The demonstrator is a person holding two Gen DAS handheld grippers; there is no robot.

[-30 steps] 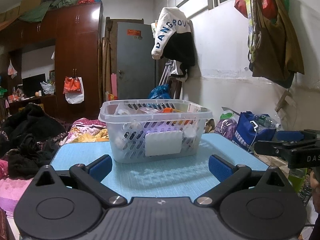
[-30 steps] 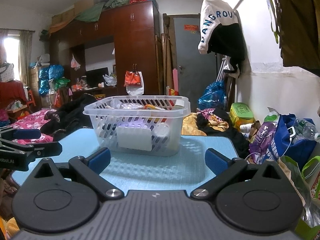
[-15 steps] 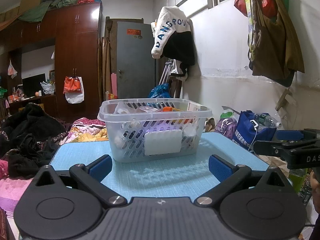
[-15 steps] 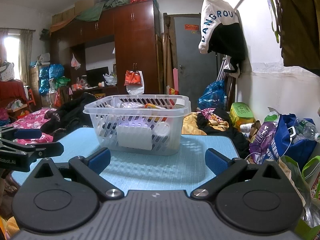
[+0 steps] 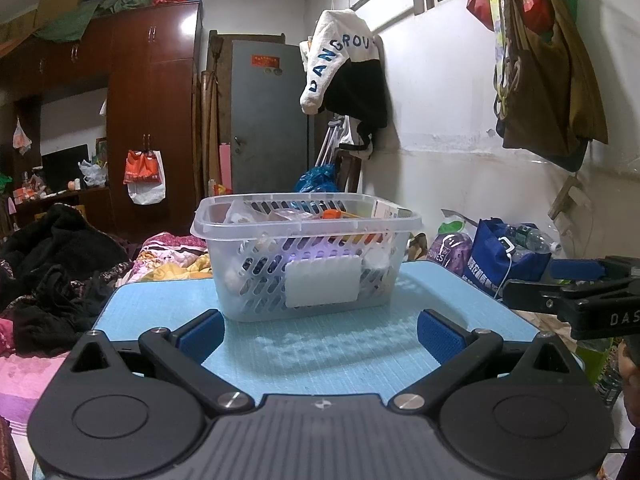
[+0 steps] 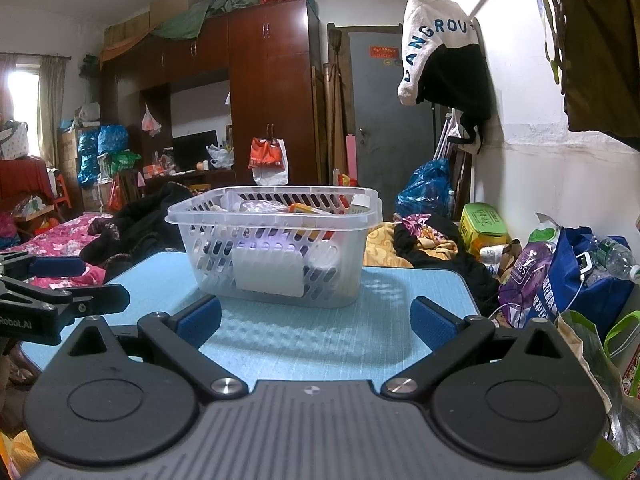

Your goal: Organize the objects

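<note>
A clear plastic slotted basket (image 5: 306,256) (image 6: 276,248) holding several small items stands in the middle of a light blue table (image 5: 320,344) (image 6: 312,340). My left gripper (image 5: 320,330) is open and empty, low over the table's near edge, short of the basket. My right gripper (image 6: 315,322) is also open and empty, short of the basket. The right gripper shows at the right edge of the left wrist view (image 5: 560,284); the left gripper shows at the left edge of the right wrist view (image 6: 60,280).
A wall with hanging bags (image 5: 552,60) and a jacket (image 5: 344,68) runs along the right. Bags (image 6: 568,276) lie on the floor to the table's right. Clothes and bedding (image 5: 60,272) lie to its left. A wardrobe (image 6: 272,100) and door (image 5: 268,120) stand behind.
Both views have shifted very slightly; the basket sits a touch higher in the frames. Both grippers stay open and nothing was taken hold of.
</note>
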